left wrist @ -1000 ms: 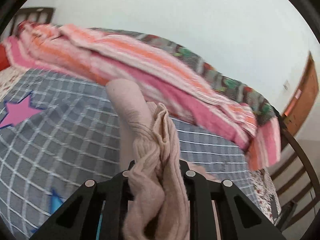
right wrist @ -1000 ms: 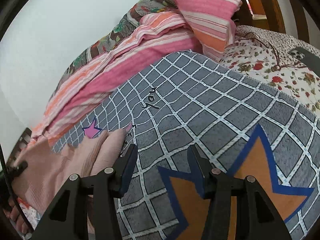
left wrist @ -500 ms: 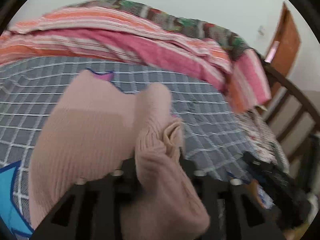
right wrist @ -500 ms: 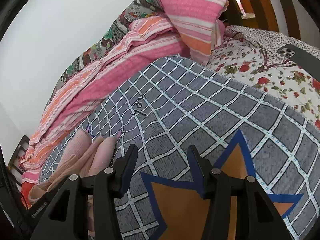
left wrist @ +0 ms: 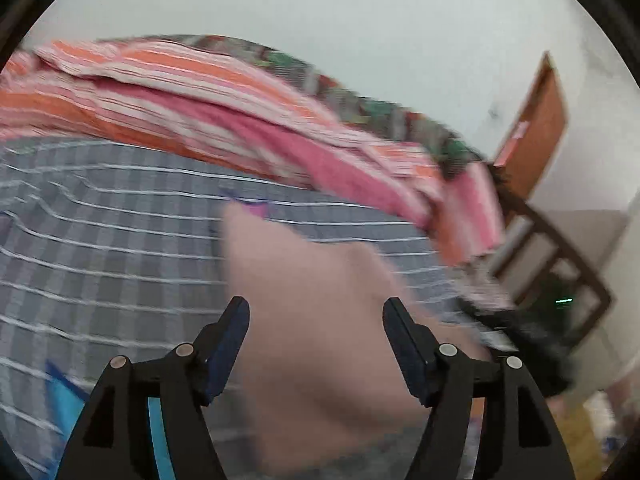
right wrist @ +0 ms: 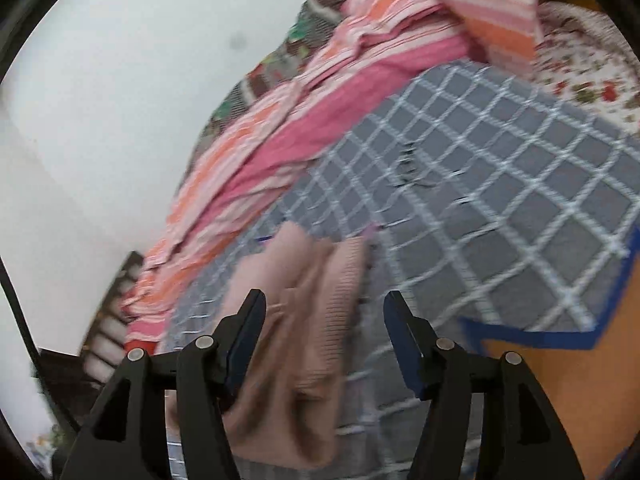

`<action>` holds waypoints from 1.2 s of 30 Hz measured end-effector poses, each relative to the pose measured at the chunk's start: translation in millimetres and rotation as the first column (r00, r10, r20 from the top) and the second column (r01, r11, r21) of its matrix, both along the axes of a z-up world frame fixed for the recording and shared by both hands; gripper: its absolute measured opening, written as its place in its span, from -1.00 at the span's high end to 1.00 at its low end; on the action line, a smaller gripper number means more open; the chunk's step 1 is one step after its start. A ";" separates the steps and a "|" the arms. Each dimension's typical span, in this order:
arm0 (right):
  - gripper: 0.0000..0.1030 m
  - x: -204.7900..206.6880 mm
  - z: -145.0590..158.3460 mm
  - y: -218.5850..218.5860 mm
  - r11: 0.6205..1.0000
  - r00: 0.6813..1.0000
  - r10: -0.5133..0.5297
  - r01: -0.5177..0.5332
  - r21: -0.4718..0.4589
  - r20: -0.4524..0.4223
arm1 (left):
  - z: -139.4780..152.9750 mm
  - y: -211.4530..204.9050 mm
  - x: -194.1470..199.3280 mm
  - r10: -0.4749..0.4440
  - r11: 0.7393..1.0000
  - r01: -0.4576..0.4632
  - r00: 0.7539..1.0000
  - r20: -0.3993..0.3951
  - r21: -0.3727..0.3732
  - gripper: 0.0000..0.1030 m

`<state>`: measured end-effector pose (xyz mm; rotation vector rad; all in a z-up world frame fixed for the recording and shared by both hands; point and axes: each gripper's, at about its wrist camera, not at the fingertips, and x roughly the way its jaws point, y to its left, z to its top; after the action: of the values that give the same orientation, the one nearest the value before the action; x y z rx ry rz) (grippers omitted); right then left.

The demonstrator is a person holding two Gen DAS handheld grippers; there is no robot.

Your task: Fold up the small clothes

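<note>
A pale pink knitted garment (left wrist: 316, 304) lies folded on the grey checked blanket (left wrist: 112, 232) of a bed. My left gripper (left wrist: 316, 312) hangs just above it, its jaws opening wide, and the pads do not press the cloth. In the right wrist view the same pink garment (right wrist: 304, 320) lies bunched to the lower left. My right gripper (right wrist: 324, 308) is over its right edge. Its jaws are opening too, and nothing is pinched between them. Both pictures are blurred by motion.
A pink and orange striped quilt (left wrist: 240, 120) is heaped along the far side of the bed, against the white wall. A wooden bed frame (left wrist: 560, 264) and a brown door (left wrist: 536, 136) stand to the right. A floral sheet (right wrist: 580, 64) shows beyond the blanket.
My left gripper has let go of the pink garment, which now lies on the blanket instead of hanging bunched between the fingers. My right gripper has swung left over the garment and widened.
</note>
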<state>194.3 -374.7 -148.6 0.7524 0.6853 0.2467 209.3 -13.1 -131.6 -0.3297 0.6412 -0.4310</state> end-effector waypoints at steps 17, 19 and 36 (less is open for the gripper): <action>-0.23 38.0 1.7 79.7 0.970 0.980 -0.022 -0.027 -0.241 -0.198 | -27.0 39.4 40.1 0.147 0.980 -0.144 0.989 -0.016 0.136 -0.31; 0.24 36.8 4.6 85.1 0.962 0.982 -0.020 -0.031 -0.272 -0.185 | -24.8 44.6 40.7 0.144 0.984 -0.140 0.989 -0.028 0.107 -0.31; 0.16 -1.1 -7.2 52.1 0.966 0.994 -0.052 0.027 -0.259 -0.092 | -32.3 69.8 43.8 0.113 0.992 -0.120 0.984 -0.137 -0.048 -0.31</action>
<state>193.2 -322.7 -155.9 0.5309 0.7778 0.0814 253.0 56.7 -163.9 -0.4500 0.7373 -0.3166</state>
